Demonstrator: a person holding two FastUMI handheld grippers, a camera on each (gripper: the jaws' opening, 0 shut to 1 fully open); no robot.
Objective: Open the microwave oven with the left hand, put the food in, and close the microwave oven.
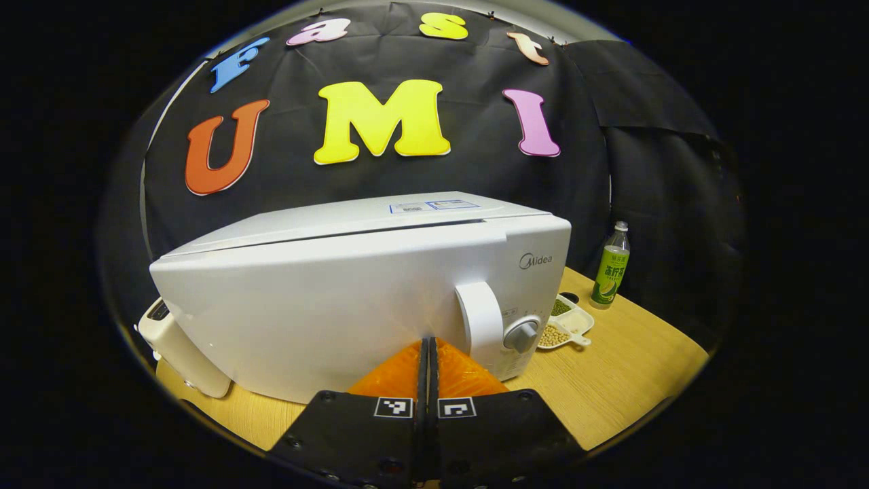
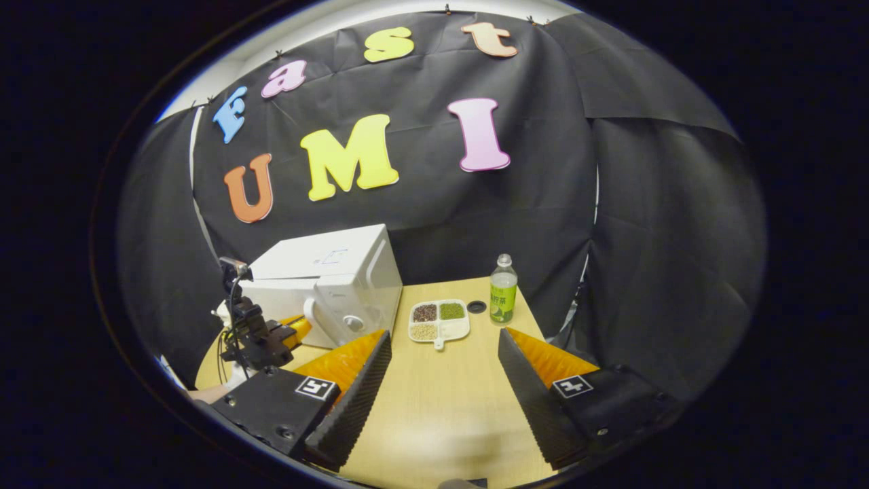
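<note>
Left gripper view: left gripper [image 1: 428, 353] at bottom centre, fingers pressed together on nothing, aimed at the microwave [image 1: 360, 299] that spans the middle of the frame. Door closed, its curved handle [image 1: 481, 324] just right of the fingertips, likely so placed for a hook and pull. Knob [image 1: 521, 335] beside the handle. Divided food tray [image 1: 565, 322] peeking out at the right, half cut off by the microwave's corner. Green-labelled bottle [image 1: 613, 268] farther right on the wooden table [image 1: 624, 380]. Pale object at lower left, partly hidden, hard to identify.

Right gripper view: right gripper [image 2: 445, 360] at the bottom, fingers wide apart and empty, framing the food tray at centre, probably lined up for the pickup. Microwave at centre left, door shut. Left gripper at lower left, close to the microwave's front, contact unclear. Small dark ring [image 2: 476, 306], perhaps a cap, between tray and bottle.
</note>
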